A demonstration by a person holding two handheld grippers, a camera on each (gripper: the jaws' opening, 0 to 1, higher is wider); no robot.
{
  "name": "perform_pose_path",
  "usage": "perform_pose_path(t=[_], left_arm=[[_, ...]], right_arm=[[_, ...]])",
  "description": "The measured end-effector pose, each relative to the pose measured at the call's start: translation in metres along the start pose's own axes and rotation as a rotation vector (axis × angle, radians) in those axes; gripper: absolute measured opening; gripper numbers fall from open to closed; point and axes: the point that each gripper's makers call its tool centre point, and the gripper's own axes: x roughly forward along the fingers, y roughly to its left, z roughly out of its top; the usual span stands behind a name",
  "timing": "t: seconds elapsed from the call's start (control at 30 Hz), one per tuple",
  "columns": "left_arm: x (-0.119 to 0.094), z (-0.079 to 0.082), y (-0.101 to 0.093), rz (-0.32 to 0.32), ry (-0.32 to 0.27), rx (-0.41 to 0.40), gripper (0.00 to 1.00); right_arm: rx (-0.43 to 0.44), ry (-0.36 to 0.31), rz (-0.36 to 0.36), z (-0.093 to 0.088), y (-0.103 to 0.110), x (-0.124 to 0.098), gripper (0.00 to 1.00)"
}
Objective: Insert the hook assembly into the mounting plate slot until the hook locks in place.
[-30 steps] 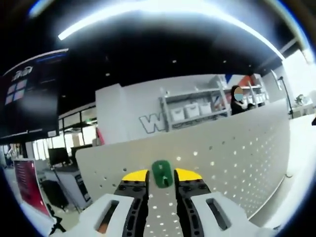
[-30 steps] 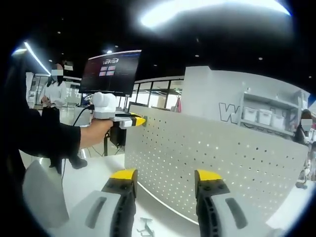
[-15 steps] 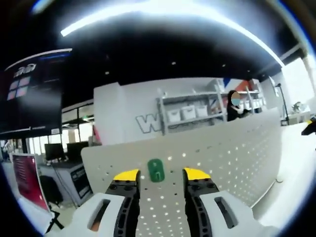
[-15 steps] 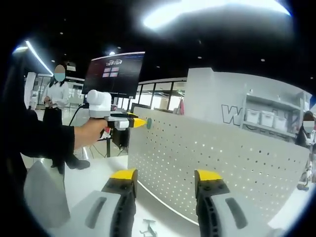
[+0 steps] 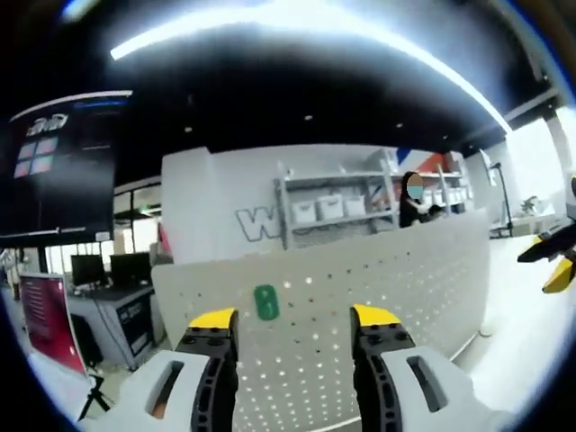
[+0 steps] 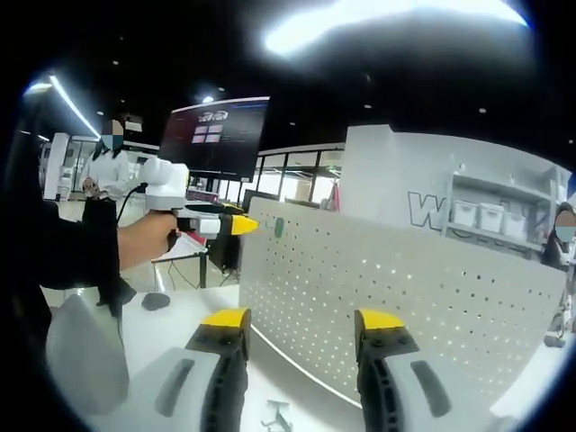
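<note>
Rounded green hook (image 5: 265, 301) sits on the perforated white pegboard (image 5: 396, 279) (both grippers' jaws apart).

One white pegboard (image 5: 396, 270), standing upright. One green hook (image 5: 265, 302), seated on its face near the top edge. Two grippers: left (image 5: 294, 318) and right (image 6: 301, 319), each with two yellow-tipped jaws. One dark wall screen (image 6: 214, 135). One shelf unit (image 5: 328, 209) carrying three white bins.
</note>
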Motion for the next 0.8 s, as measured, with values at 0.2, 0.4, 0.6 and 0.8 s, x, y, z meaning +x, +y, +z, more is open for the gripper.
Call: perform_pose_path(t=[0.2,0.4,0.6,0.8], left_arm=[[-0.016,0.001,-0.008,-0.022,0.001,-0.007,0.58],[-0.033,0.004,-0.017,-0.038,-0.003,-0.018,0.60],[-0.051,0.000,-0.025,-0.051,0.001,-0.014,0.61],[-0.071,-0.005,-0.032,-0.059,0.005,-0.018,0.61]], right_arm=[[-0.002,0.001,-0.004,0.000,0.000,-0.005,0.44],[-0.002,0.002,-0.005,-0.001,0.001,-0.007,0.44],[-0.002,0.002,-0.005,-0.001,0.001,-0.009,0.44],[-0.001,0.011,-0.003,-0.005,0.002,-0.011,0.44]])
